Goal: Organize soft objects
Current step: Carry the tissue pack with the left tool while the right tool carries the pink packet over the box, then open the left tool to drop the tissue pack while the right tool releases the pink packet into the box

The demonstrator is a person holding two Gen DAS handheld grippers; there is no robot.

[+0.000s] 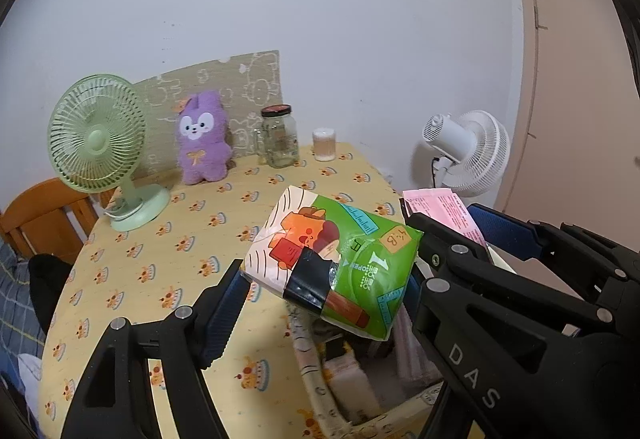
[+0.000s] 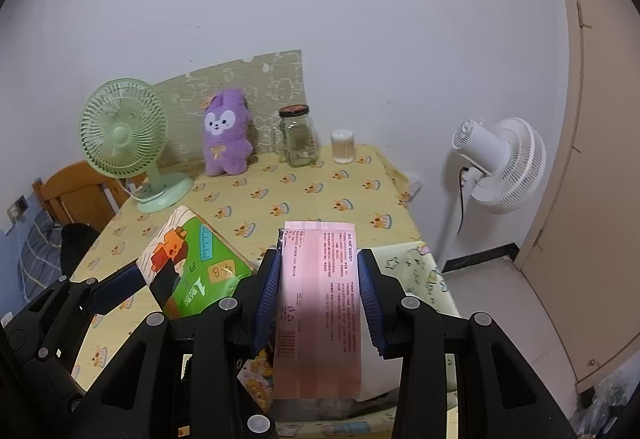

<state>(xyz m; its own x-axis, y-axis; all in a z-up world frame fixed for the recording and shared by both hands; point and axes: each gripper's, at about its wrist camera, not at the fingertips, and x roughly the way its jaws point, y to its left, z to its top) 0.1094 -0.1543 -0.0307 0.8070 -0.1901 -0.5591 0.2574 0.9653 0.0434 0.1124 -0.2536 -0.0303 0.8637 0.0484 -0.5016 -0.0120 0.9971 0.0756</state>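
My left gripper (image 1: 326,271) is shut on a green and white tissue pack (image 1: 332,263) with a cartoon print and black tape, held tilted above a patterned fabric basket (image 1: 316,375). The pack also shows in the right wrist view (image 2: 192,271). My right gripper (image 2: 318,279) is shut on a flat pink packet (image 2: 318,303), held upright over the basket's right part (image 2: 420,271). The pink packet's top shows in the left wrist view (image 1: 440,207). A purple plush rabbit (image 1: 202,139) sits at the back of the table.
On the yellow tablecloth (image 1: 160,259) stand a green desk fan (image 1: 100,151), a glass jar (image 1: 280,137) and a small cotton-swab tub (image 1: 324,145). A white floor fan (image 2: 500,163) stands to the right. A wooden chair (image 1: 48,215) is on the left.
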